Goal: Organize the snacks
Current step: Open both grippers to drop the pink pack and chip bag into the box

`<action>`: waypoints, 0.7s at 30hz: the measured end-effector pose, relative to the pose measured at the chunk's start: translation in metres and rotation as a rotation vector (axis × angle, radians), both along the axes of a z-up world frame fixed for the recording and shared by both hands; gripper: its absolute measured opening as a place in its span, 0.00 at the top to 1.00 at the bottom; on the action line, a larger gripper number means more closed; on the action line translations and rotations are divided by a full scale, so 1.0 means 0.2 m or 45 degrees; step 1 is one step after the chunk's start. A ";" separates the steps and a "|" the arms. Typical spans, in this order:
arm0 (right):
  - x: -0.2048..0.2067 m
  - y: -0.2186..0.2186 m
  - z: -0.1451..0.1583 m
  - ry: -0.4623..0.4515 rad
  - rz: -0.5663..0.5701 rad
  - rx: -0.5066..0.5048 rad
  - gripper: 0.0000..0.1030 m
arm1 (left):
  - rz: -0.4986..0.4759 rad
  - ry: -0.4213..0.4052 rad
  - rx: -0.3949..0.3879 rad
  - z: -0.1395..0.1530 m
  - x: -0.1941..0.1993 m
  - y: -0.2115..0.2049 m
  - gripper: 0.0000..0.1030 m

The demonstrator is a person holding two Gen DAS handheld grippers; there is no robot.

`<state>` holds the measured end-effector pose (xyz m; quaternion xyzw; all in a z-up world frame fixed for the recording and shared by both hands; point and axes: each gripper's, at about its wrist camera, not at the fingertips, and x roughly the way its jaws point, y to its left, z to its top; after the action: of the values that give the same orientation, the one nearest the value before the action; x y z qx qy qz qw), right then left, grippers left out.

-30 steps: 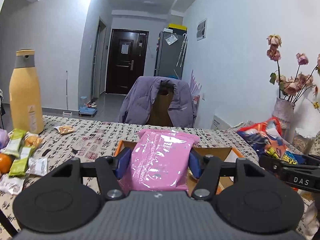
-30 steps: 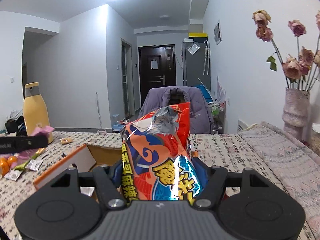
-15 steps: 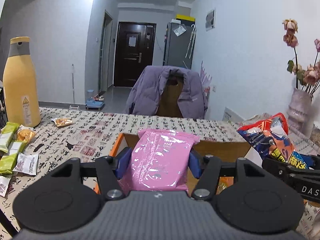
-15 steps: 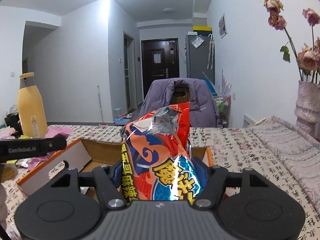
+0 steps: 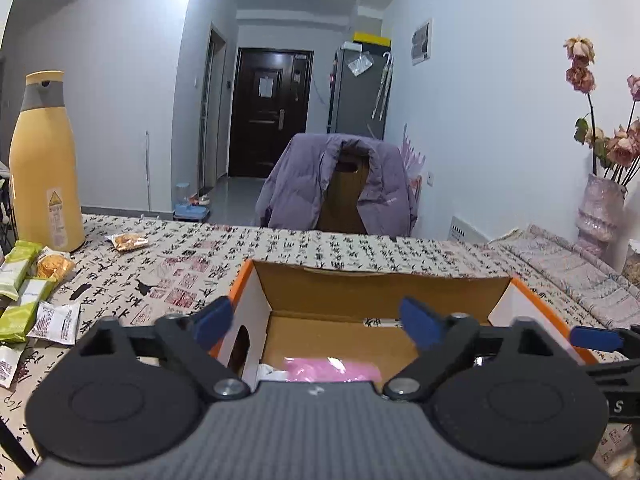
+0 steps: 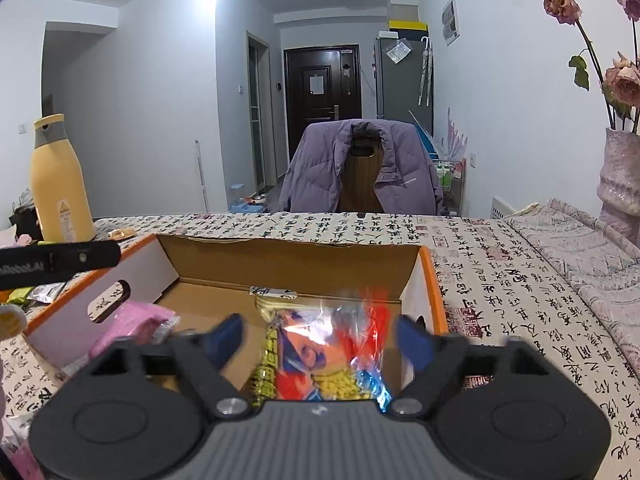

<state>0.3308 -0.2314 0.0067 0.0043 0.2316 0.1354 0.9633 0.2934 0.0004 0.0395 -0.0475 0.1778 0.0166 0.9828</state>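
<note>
Both grippers hang over the open cardboard box [image 5: 372,280], fingers spread wide and holding nothing. The pink snack packet [image 5: 332,369] lies flat on the box floor, below the left gripper [image 5: 318,320]. The right gripper [image 6: 320,338] has the red-and-blue chip bag [image 6: 328,356] just under it – blurred, its long axis running near to far. Only the left view shows the green bars [image 5: 18,280] on the surface beside the yellow bottle [image 5: 44,160].

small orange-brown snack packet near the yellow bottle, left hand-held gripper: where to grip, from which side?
Judging by its pose, the snack packet lies flat and apart from the yellow bottle. Bring the left hand-held gripper down from above and pinch across its short width at the middle; the crimped ends look too thin.
</note>
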 end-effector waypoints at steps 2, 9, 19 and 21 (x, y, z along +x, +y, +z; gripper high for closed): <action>0.00 0.00 0.00 -0.004 -0.002 0.005 0.00 | 0.016 -0.022 -0.006 0.00 -0.01 0.01 0.00; 0.00 -0.02 0.00 -0.003 -0.011 0.011 0.00 | 0.032 -0.014 -0.022 0.00 0.00 0.02 0.00; 0.00 -0.01 0.02 -0.016 -0.012 0.003 0.00 | 0.024 -0.036 -0.017 0.01 -0.01 0.01 0.00; 0.00 -0.01 0.03 -0.021 -0.012 0.017 0.00 | 0.029 -0.044 -0.015 0.02 -0.02 0.01 0.00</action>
<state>0.3302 -0.2337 0.0134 0.0107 0.2228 0.1325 0.9658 0.2885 0.0022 0.0437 -0.0556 0.1604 0.0259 0.9851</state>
